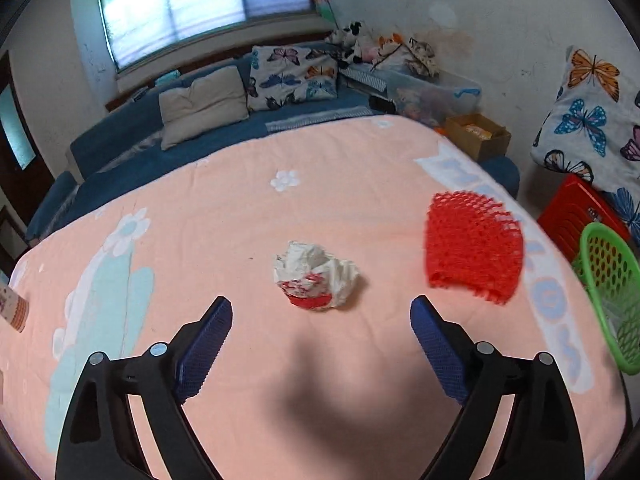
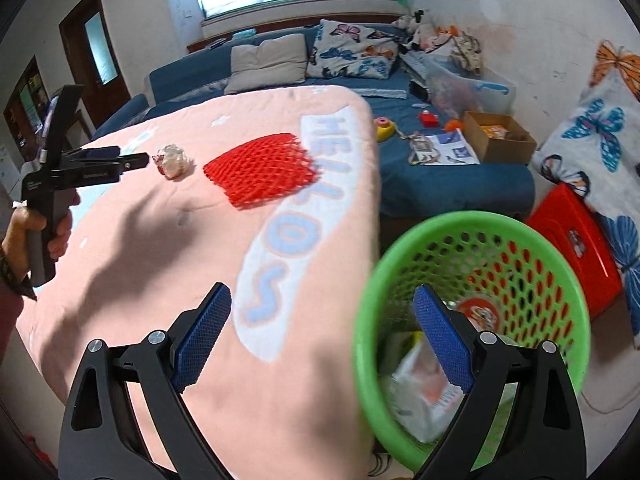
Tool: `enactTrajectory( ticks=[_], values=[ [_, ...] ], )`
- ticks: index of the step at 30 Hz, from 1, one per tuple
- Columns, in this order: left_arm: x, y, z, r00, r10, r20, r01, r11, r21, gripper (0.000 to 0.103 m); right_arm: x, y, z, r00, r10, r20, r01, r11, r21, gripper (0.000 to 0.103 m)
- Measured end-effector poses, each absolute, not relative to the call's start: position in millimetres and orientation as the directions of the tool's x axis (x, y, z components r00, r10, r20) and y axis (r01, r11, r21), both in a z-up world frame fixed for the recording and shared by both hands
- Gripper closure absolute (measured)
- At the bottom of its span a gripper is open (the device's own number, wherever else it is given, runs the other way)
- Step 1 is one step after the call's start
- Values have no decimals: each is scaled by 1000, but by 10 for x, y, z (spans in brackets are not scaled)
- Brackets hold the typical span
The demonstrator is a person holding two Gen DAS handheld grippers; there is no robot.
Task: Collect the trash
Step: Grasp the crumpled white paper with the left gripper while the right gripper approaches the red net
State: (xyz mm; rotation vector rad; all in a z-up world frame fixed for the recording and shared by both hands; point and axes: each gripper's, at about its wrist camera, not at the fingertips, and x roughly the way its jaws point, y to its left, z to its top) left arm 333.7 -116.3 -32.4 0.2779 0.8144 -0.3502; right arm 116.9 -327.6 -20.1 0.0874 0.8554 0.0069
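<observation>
The left tongs point(image 1: 321, 312) stand wide and empty above the pink blanket-covered bed point(image 1: 224, 216), with a crumpled white-and-red paper wrapper point(image 1: 316, 278) lying just ahead of their tips. A red foam mesh sleeve point(image 1: 474, 246) lies to its right, apart from it. The right tongs point(image 2: 322, 298) also stand wide, holding nothing, over the bed's edge and a green perforated plastic basket point(image 2: 532, 240) holding what looks like wrappers.

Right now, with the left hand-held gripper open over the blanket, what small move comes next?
Probably ease the left hand-held gripper forward and down around the crumpled wrapper: it lies just ahead of the open jaws, nearer than the red foam net.
</observation>
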Motion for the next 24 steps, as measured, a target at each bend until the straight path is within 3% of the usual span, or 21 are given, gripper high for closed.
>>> enactTrajectory(
  ticks=[11, 16, 20, 24],
  values=[
    [3756, -1147, -624, 571, -260, -778, 471, 880, 52, 17, 1731, -2973, -239, 633, 72, -771, -4, 996, 89, 11],
    [3873, -1131, -719, 546, -286, -787, 488, 872, 22, 29, 1946, -2923, -257, 623, 85, -778, -4, 994, 106, 11],
    [3911, -1115, -747, 530, -331, -781, 513, 858, -16, 47, 2075, -2917, -290, 612, 90, -786, 2, 993, 115, 11],
    [3866, -1139, -735, 547, -343, -764, 530, 848, -2, 57, 2230, -2908, -354, 596, 94, -797, 12, 992, 126, 11]
  ],
)
